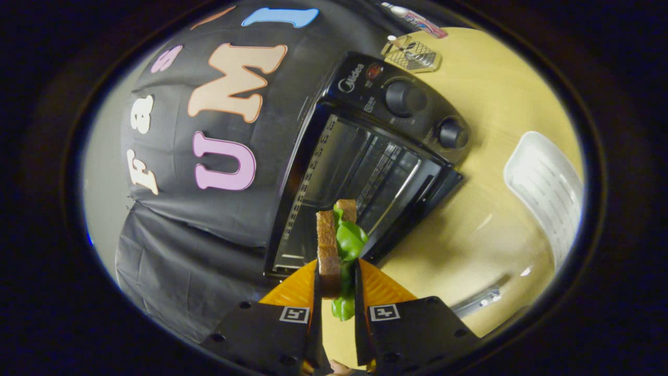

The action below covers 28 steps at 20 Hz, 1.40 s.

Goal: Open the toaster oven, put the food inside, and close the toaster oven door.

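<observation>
A black toaster oven stands on the wooden table, its door swung fully down and the cavity with its wire rack showing. The view is rolled, so the oven appears tipped on its side. My gripper is shut on a sandwich of brown bread slices with green lettuce between them. The sandwich sticks out past the fingertips and sits just in front of the oven's mouth, over the lowered door.
A white slatted tray lies on the table beside the oven's door. A small wire rack rests beyond the oven's knob panel. Black cloth hangs behind the oven.
</observation>
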Tool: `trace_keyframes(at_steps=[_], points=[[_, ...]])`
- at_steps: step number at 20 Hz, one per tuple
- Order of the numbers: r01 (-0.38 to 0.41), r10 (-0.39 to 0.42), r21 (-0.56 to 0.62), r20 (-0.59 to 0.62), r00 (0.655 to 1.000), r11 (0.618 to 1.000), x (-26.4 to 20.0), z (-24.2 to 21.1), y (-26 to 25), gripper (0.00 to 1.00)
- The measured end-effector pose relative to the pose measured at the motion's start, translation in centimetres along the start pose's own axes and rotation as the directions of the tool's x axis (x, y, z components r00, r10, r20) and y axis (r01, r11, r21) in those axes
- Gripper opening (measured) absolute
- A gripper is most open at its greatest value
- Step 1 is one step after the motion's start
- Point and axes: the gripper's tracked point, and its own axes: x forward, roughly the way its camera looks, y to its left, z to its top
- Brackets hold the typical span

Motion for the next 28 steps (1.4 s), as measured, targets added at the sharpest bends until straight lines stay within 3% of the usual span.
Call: trace_keyframes(at_steps=[9, 12, 14, 17, 19, 23, 28], points=[[0.058, -0.061, 0.024, 0.115, 0.991, 0.998, 6.1, 4.3, -0.5, 0.27], [0.123, -0.112, -0.083, 0.128, 0.985, 0.989, 6.5, 4.0, -0.8, 0.36], [0.189, -0.163, -0.184, 0.148, 0.975, 0.964, 6.3, 4.0, -1.7, 0.36], [0.201, -0.153, -0.291, 0.179, 0.972, 0.935, 5.1, 4.2, -0.6, 0.57], [0.235, -0.157, -0.393, 0.221, 0.963, 0.889, 3.9, 4.9, -0.3, 0.71], [0.235, -0.163, -0.492, 0.185, 0.969, 0.838, 1.3, 4.2, 0.5, 0.99], [0.239, -0.266, -0.591, 0.041, 0.963, 0.771, -4.7, 0.7, -2.6, 0.99]])
